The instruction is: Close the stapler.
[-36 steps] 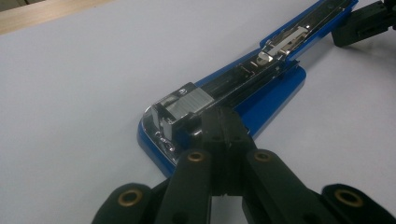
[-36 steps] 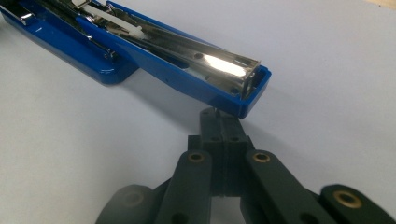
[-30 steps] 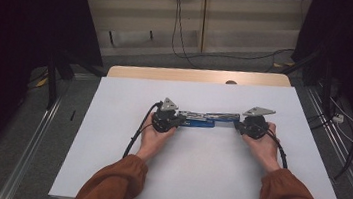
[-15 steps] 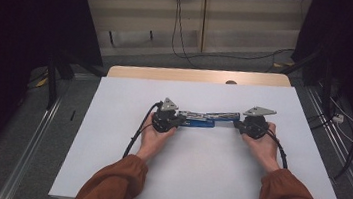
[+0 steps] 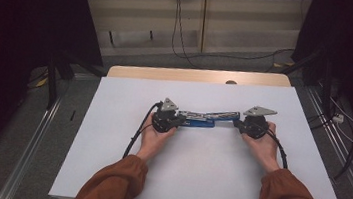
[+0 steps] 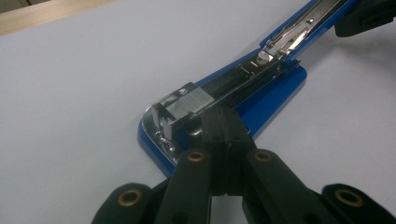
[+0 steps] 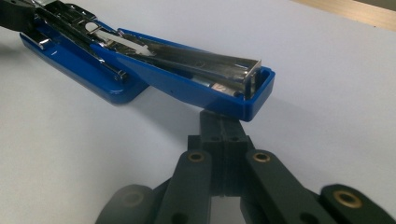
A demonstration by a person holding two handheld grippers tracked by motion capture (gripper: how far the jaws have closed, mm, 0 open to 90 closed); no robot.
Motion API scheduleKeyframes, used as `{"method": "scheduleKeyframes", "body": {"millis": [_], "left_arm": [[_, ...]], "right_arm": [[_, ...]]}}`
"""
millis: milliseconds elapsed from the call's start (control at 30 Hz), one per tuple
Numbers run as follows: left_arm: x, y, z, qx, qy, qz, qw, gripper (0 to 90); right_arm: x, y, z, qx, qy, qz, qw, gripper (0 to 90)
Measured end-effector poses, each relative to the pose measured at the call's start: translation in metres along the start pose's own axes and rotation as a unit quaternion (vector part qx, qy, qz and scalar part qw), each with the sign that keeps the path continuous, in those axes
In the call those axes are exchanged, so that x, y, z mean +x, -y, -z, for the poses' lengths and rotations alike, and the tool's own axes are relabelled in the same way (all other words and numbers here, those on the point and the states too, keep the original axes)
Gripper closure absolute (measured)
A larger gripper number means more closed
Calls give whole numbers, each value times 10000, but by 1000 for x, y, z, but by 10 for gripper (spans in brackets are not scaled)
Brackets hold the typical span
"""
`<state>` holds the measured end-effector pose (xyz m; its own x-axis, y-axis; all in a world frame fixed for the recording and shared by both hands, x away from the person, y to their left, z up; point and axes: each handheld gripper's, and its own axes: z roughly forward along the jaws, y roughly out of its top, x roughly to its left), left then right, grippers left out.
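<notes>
Setting: lab or workshop bay. Evidence: white table (image 5: 106, 172), bare floor with metal rails (image 5: 32, 153), trailing wall cables (image 5: 175, 24), dark curtains (image 5: 15, 36).

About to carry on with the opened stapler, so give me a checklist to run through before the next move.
1. Stapler lies swung open on the white table: ok.
2. Left tongs shut, tips at the metal head over the base end: ok.
3. Right tongs shut, tips under the blue cover's end: ok.
4. Either tongs actually gripping the stapler: cannot tell.
5. Staples loaded in the channel: cannot tell.
6. Cables trail back beside the wrists, off the stapler: ok.
</notes>
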<state>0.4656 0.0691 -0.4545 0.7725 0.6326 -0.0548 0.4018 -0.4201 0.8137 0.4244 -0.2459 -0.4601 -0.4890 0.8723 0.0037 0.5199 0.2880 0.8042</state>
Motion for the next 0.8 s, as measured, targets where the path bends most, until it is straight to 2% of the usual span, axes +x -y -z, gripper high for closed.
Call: {"method": "scheduleKeyframes", "body": {"millis": [133, 333, 533, 800], "left_arm": [[0, 0, 0, 5, 19, 43, 10000, 900], [1, 0, 1, 25, 4, -29, 10000, 900], [1, 0, 0, 28, 16, -3, 10000, 900], [1, 0, 1, 29, 6, -40, 10000, 900]], "right_arm": [[1, -1, 1, -54, -8, 4, 10000, 900], [0, -1, 1, -120, -18, -39, 9999, 900], [1, -2, 2, -218, -29, -61, 9997, 900], [3, -6, 6, -622, -159, -37, 9979, 900]]}}
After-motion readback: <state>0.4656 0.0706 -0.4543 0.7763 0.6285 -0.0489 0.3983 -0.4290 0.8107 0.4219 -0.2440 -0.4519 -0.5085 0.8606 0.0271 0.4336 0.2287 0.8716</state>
